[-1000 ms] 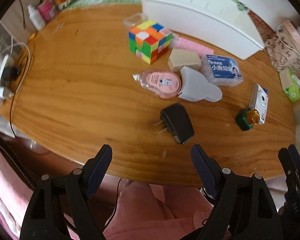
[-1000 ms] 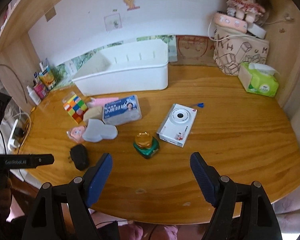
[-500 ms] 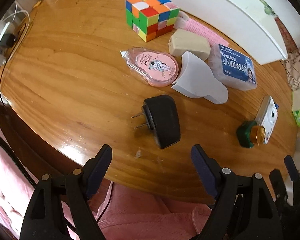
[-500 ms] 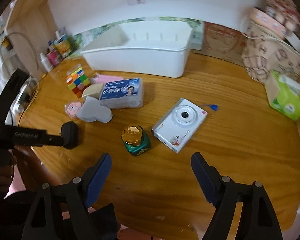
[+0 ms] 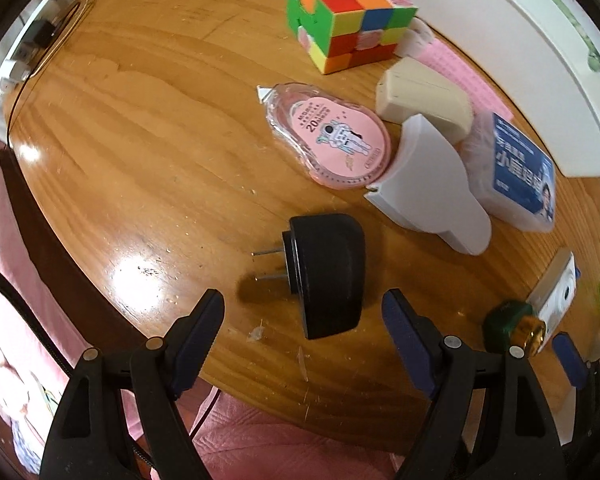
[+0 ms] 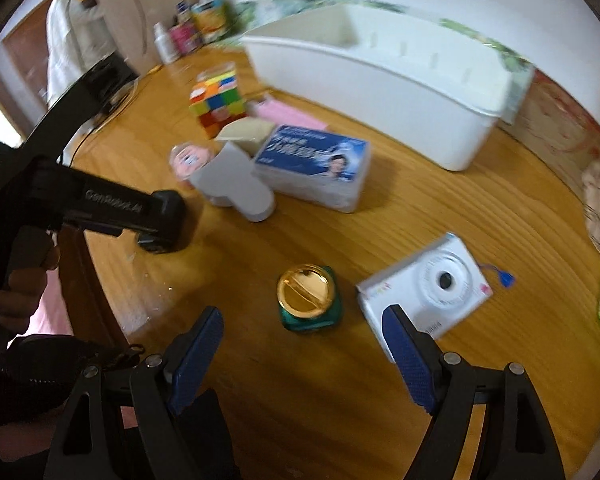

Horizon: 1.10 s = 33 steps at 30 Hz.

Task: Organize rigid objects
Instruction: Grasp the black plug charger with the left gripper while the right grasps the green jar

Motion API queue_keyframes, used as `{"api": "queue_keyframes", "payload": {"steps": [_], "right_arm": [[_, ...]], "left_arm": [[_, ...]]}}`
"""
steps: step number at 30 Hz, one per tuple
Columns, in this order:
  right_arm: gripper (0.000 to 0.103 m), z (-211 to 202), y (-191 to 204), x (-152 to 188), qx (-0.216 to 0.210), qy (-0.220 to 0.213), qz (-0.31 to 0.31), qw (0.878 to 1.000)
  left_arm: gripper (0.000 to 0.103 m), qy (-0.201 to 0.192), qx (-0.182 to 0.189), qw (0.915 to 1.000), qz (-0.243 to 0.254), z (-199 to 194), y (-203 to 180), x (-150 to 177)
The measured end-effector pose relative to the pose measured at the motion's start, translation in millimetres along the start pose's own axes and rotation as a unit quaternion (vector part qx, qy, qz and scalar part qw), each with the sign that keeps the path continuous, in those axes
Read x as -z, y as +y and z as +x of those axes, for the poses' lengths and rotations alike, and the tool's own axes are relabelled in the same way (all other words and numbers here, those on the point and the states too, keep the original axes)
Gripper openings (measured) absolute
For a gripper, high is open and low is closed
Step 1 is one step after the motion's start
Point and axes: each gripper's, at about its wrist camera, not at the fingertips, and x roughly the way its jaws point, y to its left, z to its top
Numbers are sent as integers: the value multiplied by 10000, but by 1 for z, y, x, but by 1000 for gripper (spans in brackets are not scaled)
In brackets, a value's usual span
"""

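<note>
Wooden table [image 5: 148, 128], white bin [image 6: 400, 84] at back. Black plug adapter [image 5: 328, 272] lies well in front of bin, prongs sideways. Your left gripper [image 5: 302, 320] spread, empty, above it; right gripper [image 6: 302, 336] spread, empty, near green jar [image 6: 308, 300]. Adapter light, stiff, smooth: pinch flat sides, avoid prongs.

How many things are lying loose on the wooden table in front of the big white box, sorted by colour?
Black: 1, plug adapter
White or grey: 2, camera, plastic holder
Pink: 2, tape dispenser, flat pack
Beige: 1, block
Blue label: 1, box
Green: 1, jar
Many colours: 1, puzzle cube
Total: 9
</note>
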Motion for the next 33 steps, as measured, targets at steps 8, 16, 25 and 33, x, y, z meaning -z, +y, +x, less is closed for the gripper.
{"api": "queue_keyframes", "payload": {"steps": [8,16,25,33], "right_arm": [[73,26,1,-10,-277,488,-378,9977],[56,43,-3,-20,-370,731,-572,9950],[42,47,-4,-24,-397,727,-669,9943],[42,39,-13,-17,-379,622,-497,9961]], "left_arm": [[83,-39,-98,9989,-450,21,11,-2],[75,-216,-204,9978,-592,28,12,-15],[61,-261,-237,9976,-595,21,5,-38],[60,-271,-338,9978,-507,16,-12,-41]]}}
